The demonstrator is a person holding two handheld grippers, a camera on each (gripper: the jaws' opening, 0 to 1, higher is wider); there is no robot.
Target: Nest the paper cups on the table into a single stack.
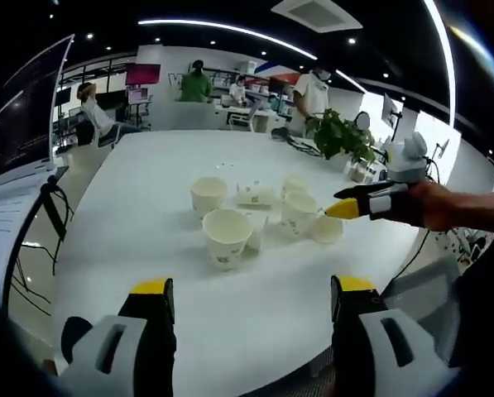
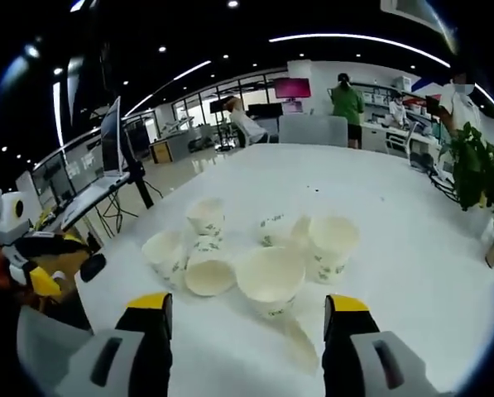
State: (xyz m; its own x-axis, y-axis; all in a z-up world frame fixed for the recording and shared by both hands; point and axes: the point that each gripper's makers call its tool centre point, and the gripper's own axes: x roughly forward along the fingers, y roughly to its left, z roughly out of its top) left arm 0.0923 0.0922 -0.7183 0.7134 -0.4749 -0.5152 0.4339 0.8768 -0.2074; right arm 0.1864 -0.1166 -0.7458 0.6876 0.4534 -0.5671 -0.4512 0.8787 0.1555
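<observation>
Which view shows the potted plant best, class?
The left gripper view: the potted plant stands whole on the table's far side. The right gripper view catches its leaves at the picture's right edge.

The paper cups (image 2: 269, 281) sit loosely clustered mid-table, white with small green prints, none nested yet. Several stand upright with open mouths up; at least one (image 2: 209, 275) lies tipped on its side, and another (image 1: 256, 195) lies tipped at the far side.
</observation>
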